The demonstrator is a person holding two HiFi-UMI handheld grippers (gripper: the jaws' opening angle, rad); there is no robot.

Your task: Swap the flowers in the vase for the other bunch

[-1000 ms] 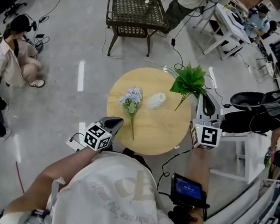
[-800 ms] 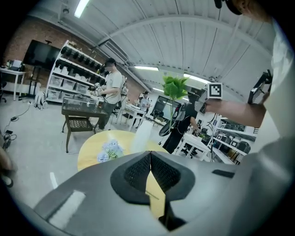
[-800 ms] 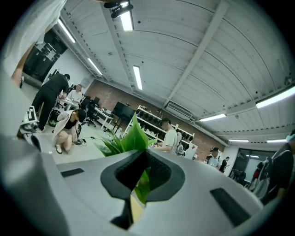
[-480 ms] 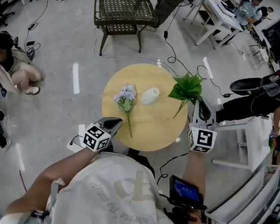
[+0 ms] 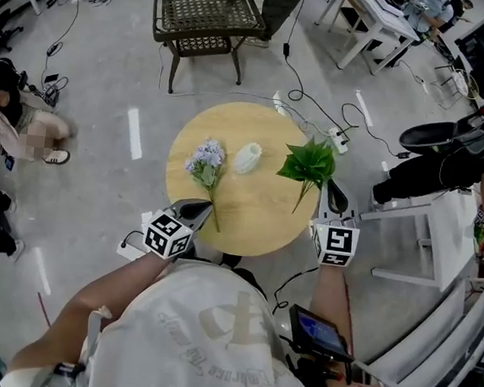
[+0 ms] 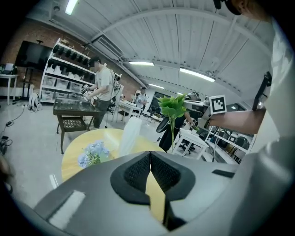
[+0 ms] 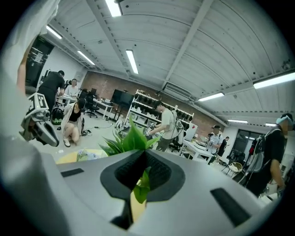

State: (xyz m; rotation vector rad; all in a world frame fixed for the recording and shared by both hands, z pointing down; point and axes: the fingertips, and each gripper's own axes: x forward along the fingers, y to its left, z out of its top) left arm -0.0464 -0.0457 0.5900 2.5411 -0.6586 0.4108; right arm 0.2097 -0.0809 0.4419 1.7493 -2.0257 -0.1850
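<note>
A round wooden table [image 5: 247,224] bears a white ribbed vase [image 5: 246,157] with nothing in it, and a pale purple flower bunch [image 5: 205,158] lying to its left, stem toward me. My right gripper [image 5: 332,192] is shut on the stem of the green leafy bunch [image 5: 311,161], which it holds upright over the table's right side. In the right gripper view the leaves [image 7: 131,138] rise just past the closed jaws. My left gripper [image 5: 198,211] is shut and holds nothing, at the table's near left edge, close to the purple bunch's stem end. The left gripper view shows the vase [image 6: 130,136] and purple bunch [image 6: 93,153].
A dark wicker table [image 5: 209,11] stands beyond the round one. A person sits on the floor [image 5: 12,114] at the left. Cables and a power strip [image 5: 335,138] lie on the floor behind the table. A black chair [image 5: 435,137] and a white desk [image 5: 431,245] stand at the right.
My right gripper has come down and inward with the green bunch, from the table's far right edge to over its right side. The left gripper has edged toward the table.
</note>
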